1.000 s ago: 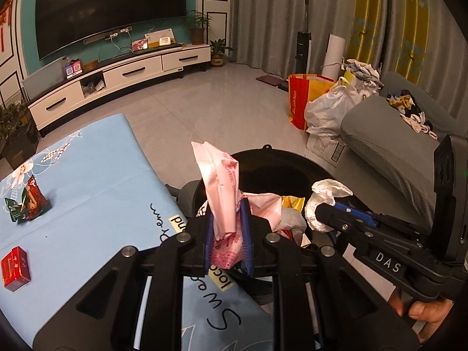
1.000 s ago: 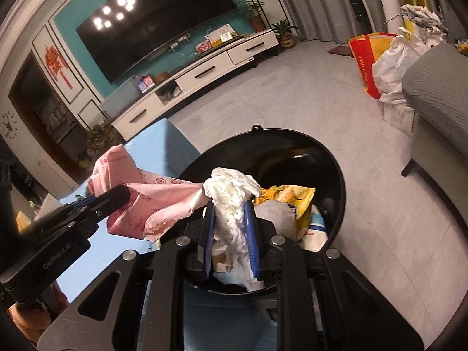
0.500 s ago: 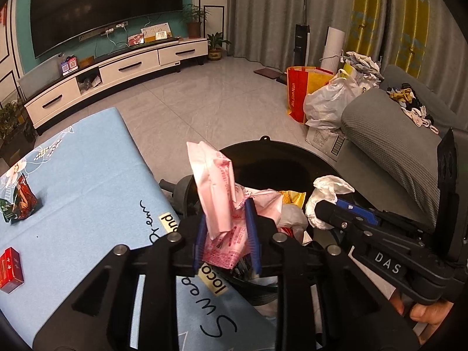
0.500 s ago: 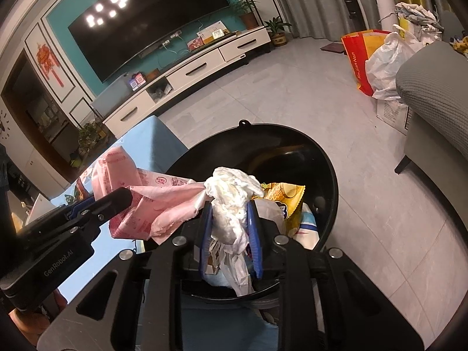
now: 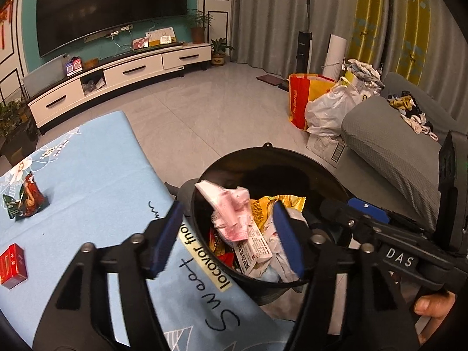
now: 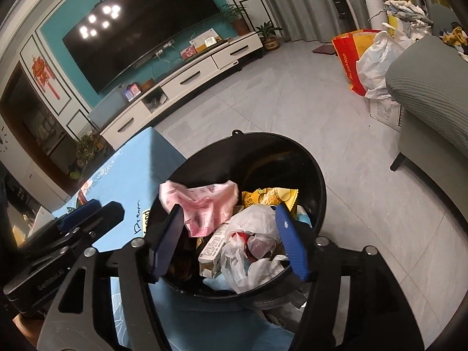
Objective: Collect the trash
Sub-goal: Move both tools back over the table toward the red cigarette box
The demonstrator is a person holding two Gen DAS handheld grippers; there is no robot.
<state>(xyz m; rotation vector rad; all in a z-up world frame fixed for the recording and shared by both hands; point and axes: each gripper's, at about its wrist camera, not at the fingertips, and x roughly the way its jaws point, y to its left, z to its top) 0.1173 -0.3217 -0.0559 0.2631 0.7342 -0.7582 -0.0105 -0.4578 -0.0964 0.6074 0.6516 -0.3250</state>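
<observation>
I have both tools over the black bin, which stands on the floor against the near right edge of the blue surface. The left tool is opening with nothing between its blue pads, and the pink wrapper lies on top of the heap inside the bin. The right tool is opening too, empty, with the white plastic bag sitting in the bin below it, beside a yellow snack packet and a small white carton. My worry is the pile: it is heaped close to the rim, and the pink wrapper lies loose near the edge closest to the surface, so a finger brushing it on the way out could flick it onto the floor. Two pieces are left on the surface: a red and green snack bag near the far left edge and a small red box at the near left edge. The cloth may slide or bunch if a finger drags on it. Readable writing: "Sweet" and "locoyot" on the cloth, "DAS" on the right tool's body, and "Jia Jian Nan" on the red shopping bag. The carton's print is too small to read.
</observation>
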